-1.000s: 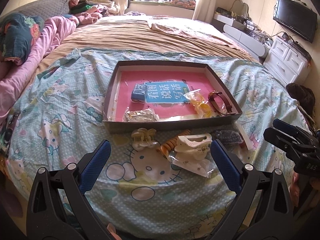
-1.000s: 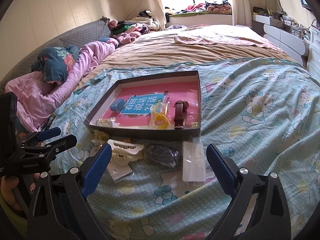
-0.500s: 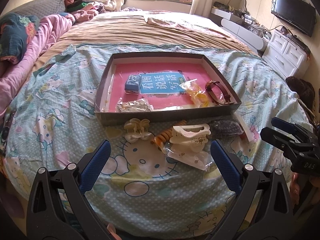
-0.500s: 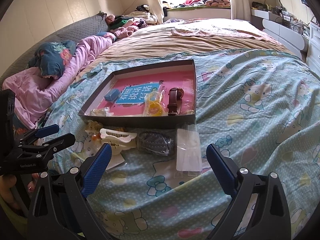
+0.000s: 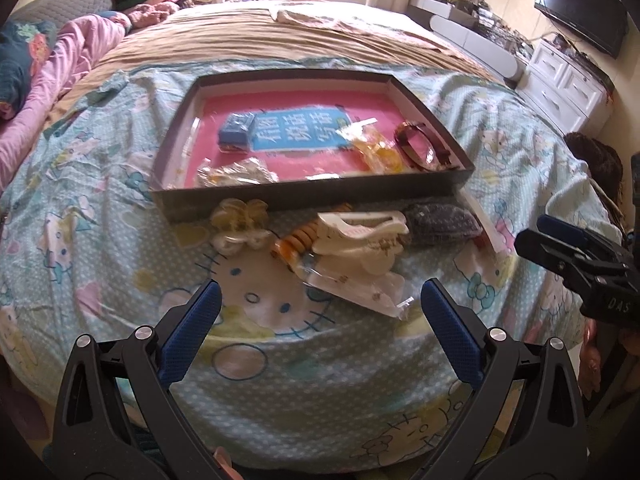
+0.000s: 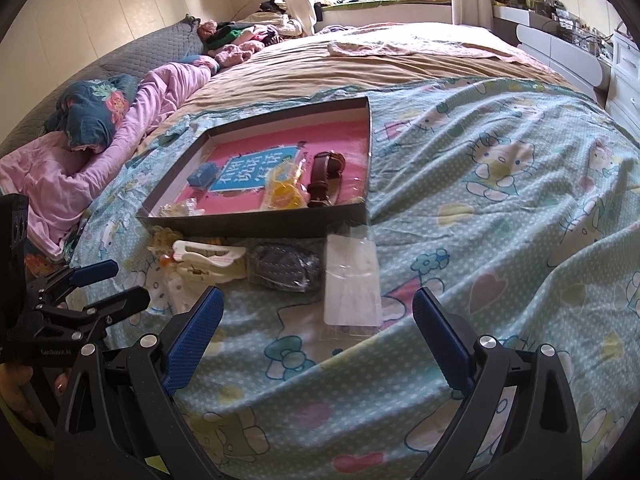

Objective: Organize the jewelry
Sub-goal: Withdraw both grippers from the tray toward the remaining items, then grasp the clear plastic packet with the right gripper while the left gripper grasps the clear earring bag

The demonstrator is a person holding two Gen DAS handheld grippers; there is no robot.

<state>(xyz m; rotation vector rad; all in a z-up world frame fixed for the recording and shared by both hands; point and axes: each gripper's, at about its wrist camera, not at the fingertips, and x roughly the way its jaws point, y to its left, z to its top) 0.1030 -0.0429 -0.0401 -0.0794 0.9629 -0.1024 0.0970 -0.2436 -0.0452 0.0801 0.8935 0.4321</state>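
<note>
Left wrist: white hair clip (image 5: 360, 240) just beside tray's near wall (image 5: 312, 200); perhaps touching.

One tray (image 5: 312, 194), two hair claws (image 5: 240, 224) (image 5: 356, 240), one watch (image 6: 326, 178), one blue box (image 5: 236, 132).

The left gripper (image 5: 320, 304) has been brought forward over the bed (image 5: 100, 208) toward the items in front of the tray (image 5: 320, 196); the white hair clip (image 5: 356, 240) and the cream claw clip (image 5: 240, 224) are now seen closer to its fingertips and larger than a second ago. The right gripper (image 6: 318, 312) has likewise been advanced, so that the clear plastic bag (image 6: 352, 284) and the dark pouch (image 6: 286, 266) now lie nearer its fingers.
</note>
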